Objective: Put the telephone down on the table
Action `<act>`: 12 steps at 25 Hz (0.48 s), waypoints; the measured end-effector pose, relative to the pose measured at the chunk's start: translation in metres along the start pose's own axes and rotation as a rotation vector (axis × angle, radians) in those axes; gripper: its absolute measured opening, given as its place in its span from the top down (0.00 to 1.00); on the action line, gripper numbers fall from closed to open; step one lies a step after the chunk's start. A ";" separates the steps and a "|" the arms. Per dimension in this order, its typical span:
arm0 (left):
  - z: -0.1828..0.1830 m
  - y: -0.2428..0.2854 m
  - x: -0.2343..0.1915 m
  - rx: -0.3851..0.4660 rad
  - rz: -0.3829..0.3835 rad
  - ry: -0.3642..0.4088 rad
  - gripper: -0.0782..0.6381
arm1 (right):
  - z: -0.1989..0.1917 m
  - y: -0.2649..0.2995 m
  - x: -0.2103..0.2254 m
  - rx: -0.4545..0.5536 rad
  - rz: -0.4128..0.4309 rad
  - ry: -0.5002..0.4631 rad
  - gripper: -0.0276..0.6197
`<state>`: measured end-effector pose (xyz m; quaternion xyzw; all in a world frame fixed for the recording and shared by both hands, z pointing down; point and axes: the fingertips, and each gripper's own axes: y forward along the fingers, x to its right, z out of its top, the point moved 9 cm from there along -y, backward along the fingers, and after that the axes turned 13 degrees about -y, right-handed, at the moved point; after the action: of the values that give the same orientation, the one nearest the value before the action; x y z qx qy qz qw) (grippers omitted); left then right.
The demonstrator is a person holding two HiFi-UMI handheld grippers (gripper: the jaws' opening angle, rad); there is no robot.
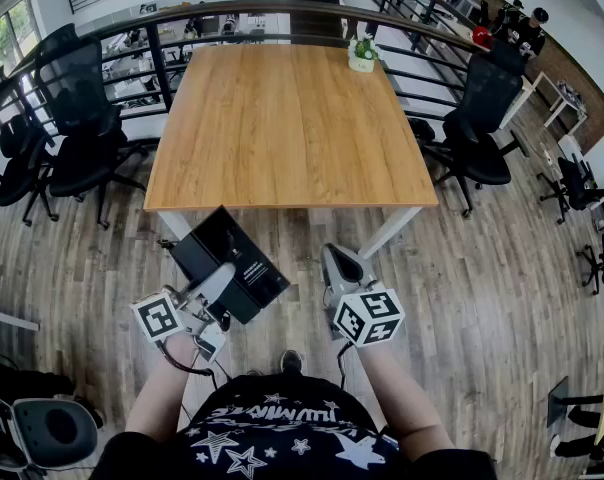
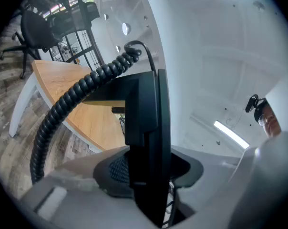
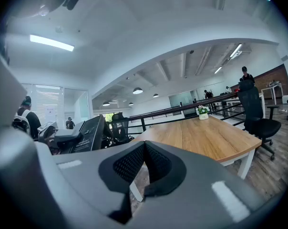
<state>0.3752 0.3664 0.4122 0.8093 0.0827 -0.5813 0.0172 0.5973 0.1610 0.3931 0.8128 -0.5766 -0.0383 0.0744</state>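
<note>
The left tongs (image 1: pixel 225 276) are clamped on the telephone (image 1: pixel 229 253), and much of it is hard to read. From the head view I see only a flat black slab with a patch of small white print that is too small to make out. Its near corner is covered by the tongs. I cannot pick out a handset or a keypad. The left gripper view shows the slab edge-on between the pads, which press on both of its sides. A black coiled cord (image 2: pixel 70 101) arcs away from its top and runs out of the picture at the bottom, so its other end is cut off.

The telephone hangs over the wooden floor (image 1: pixel 482 268), just short of the table (image 1: pixel 292 118) and not resting on it. Its far corner sits at the table's near edge in the head view. It is turned diagonally, with its long axis running from that corner back toward my right side. Its broad face tilts up toward the head camera.

The right tongs (image 3: pixel 144 163) are closed with nothing between them, and are held beside the left pair and apart from the telephone. A small potted plant (image 1: pixel 362 56) stands at the table's far edge.
</note>
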 end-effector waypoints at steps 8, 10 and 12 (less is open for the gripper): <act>0.001 -0.014 -0.001 0.003 -0.008 -0.011 0.64 | 0.002 -0.003 -0.012 -0.001 -0.012 -0.008 0.96; 0.000 -0.017 -0.001 0.004 -0.011 -0.019 0.64 | 0.003 -0.004 -0.014 -0.003 -0.011 -0.011 0.96; -0.001 -0.020 0.000 0.006 -0.014 -0.022 0.64 | 0.003 -0.004 -0.018 -0.004 -0.010 -0.015 0.96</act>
<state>0.3732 0.3865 0.4142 0.8024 0.0865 -0.5904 0.0116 0.5946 0.1787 0.3888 0.8153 -0.5728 -0.0459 0.0717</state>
